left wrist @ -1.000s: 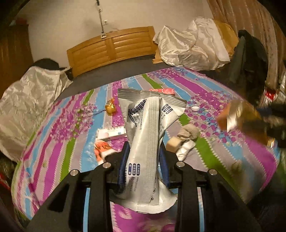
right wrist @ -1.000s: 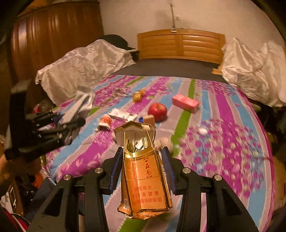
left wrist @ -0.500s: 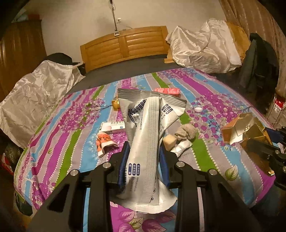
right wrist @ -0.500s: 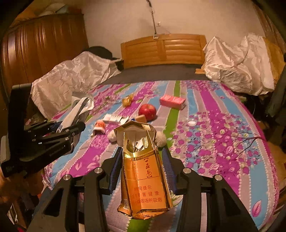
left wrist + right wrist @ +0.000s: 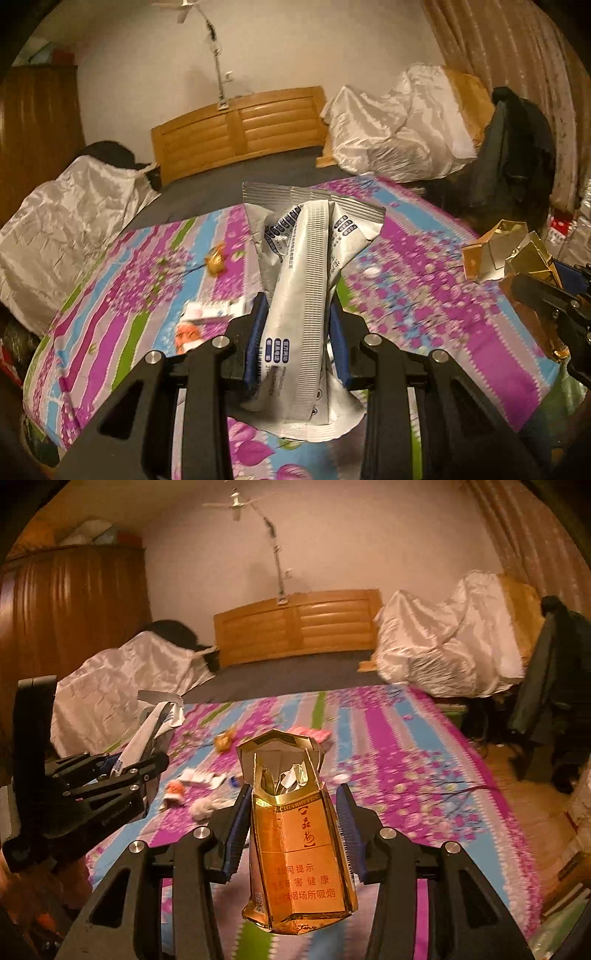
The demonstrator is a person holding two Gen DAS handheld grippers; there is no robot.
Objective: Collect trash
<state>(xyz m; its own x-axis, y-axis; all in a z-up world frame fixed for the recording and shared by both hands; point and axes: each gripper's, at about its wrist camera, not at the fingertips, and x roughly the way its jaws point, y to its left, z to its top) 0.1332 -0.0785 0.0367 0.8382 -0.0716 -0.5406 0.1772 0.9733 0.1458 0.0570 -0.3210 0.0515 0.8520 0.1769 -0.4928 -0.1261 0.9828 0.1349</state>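
The left gripper is clamped on a silver foil wrapper, which stands up between its blue pads and flares out above and below them. The right gripper holds an opened gold cigarette pack upright between its pads; torn foil shows in the pack's mouth. Both claws hang over a bed with a striped floral sheet. Ahead of the right claw and to its left lie a small golden wrapper, an orange scrap and what may be crumpled tissue, blurred here. A pink packet lies just beyond the pack's top.
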